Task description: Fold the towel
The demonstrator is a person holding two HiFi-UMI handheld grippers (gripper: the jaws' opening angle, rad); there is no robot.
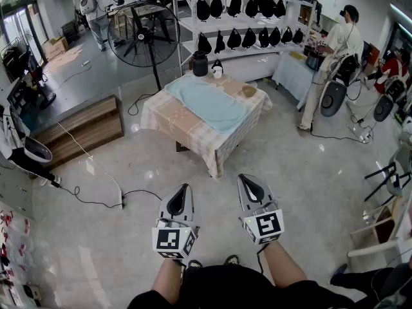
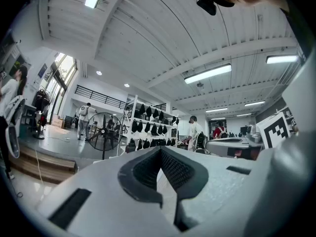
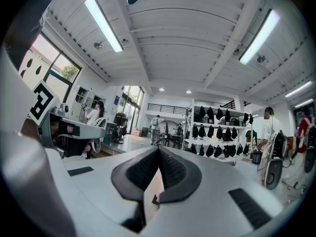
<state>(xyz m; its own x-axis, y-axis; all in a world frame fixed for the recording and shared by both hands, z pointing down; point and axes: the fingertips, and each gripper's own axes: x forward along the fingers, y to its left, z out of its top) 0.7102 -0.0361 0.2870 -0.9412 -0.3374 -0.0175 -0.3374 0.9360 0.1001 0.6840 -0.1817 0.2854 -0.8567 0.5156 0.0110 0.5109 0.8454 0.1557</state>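
Where the person stands: tiled floor [image 1: 96, 250], well apart from the table
left gripper [image 1: 184, 195]: jaws clenched together, nothing between them, held level
right gripper [image 1: 250, 188]: clenched too, empty, just beside the left
table [image 1: 193, 137]: checked cloth, ahead of both grippers
towel [image 1: 209, 103]: pale blue, spread flat on tabletop, unfolded
fan [image 1: 143, 34]: standing behind table, left side
shelves [image 1: 244, 19]: rows of black bags, behind table
person [image 1: 335, 50]: far right, at another table

Head view looks down on the distant table [image 1: 172, 118]; both gripper views face level toward shared shelves [image 3: 217, 132]
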